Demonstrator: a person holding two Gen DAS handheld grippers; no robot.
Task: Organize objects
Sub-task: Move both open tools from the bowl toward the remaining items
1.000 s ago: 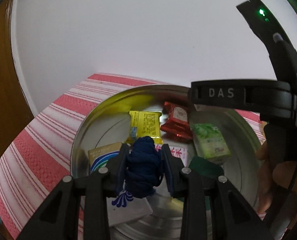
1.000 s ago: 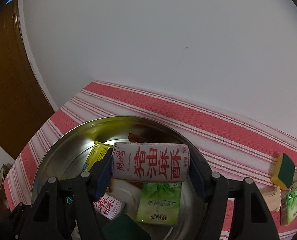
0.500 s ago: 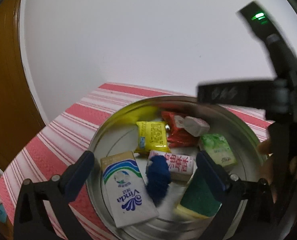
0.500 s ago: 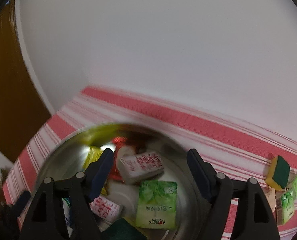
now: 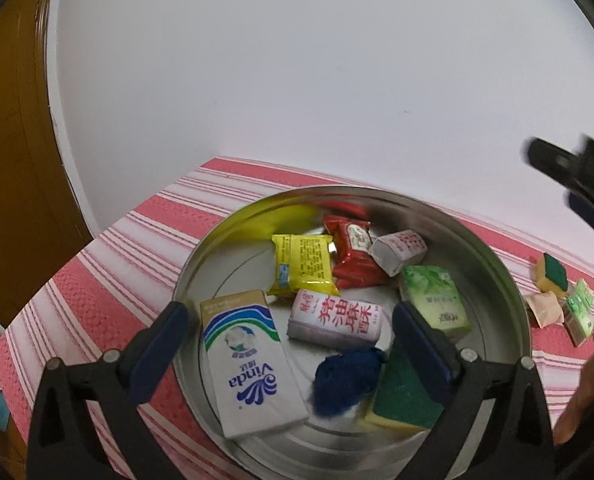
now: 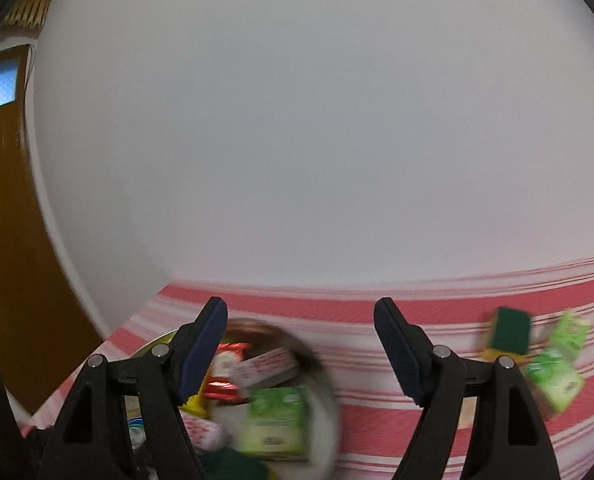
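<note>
Round metal tray (image 5: 509, 292) w/ dark-blue cloth wad (image 5: 347, 376), white tissue pack (image 5: 249, 364), snack packets inside; green-yellow sponge (image 5: 553, 278) outside, on striped cloth.

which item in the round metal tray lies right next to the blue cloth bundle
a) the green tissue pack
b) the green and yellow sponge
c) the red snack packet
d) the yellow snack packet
b: in the left wrist view the blue cloth bundle rests against the green and yellow sponge at the near side of the tray.
</note>
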